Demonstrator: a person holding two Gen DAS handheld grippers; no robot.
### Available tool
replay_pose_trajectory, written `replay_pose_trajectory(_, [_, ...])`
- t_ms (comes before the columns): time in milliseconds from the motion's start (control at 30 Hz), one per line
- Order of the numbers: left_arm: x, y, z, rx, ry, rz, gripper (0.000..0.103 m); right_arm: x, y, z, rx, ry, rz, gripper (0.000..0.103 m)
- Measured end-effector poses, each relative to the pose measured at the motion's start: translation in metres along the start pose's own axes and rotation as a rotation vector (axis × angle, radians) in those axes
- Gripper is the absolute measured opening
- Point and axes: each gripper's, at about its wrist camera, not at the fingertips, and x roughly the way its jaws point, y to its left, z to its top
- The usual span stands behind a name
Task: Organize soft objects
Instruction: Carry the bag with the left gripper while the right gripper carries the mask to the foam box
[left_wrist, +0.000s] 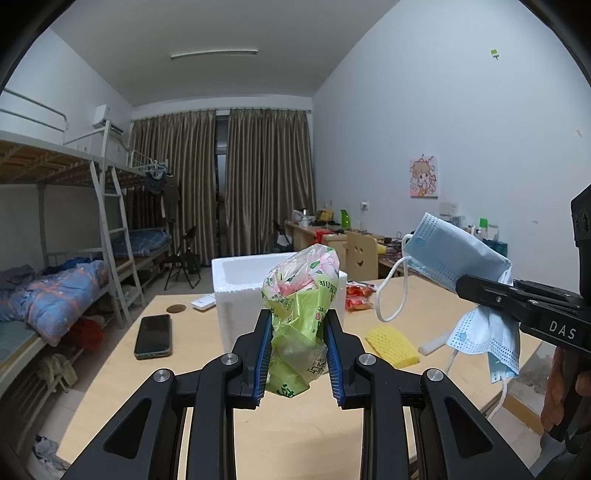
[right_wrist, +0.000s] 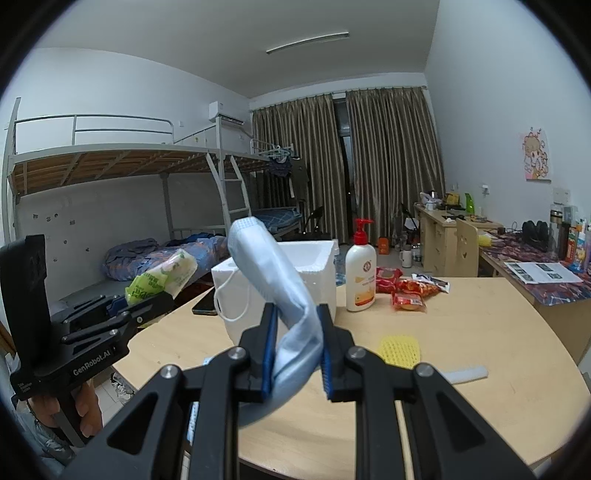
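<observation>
Clamped in my left gripper (left_wrist: 297, 354) is a green tissue pack (left_wrist: 301, 295), my right gripper (right_wrist: 297, 350) pinches blue face masks (right_wrist: 273, 280), and the foam box (right_wrist: 317, 258) shows nothing inside.

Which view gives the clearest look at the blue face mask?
The left wrist view: it shows the blue face mask side-on, pinched in the right gripper, both ear loops dangling. In the right wrist view the mask is foreshortened between that gripper's pads.

One foam box (right_wrist: 295, 258), one lotion bottle (right_wrist: 361, 275), one phone (left_wrist: 153, 336), one yellow net sleeve (left_wrist: 392, 345)
</observation>
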Motion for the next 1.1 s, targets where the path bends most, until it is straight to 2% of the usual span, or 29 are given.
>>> replay_pose_trajectory(433, [0.017, 0.013, 0.023, -0.011, -0.005, 0.033, 0.029, 0.025, 0.0, 0.019, -0.02, 0.002, 0.05, 0.024])
replay_pose_trajectory(1100, [0.086, 0.041, 0.064, -0.056, 0.061, 0.019, 0.029, 0.079, -0.01, 0.059, -0.023, 0.015, 0.1, 0.024])
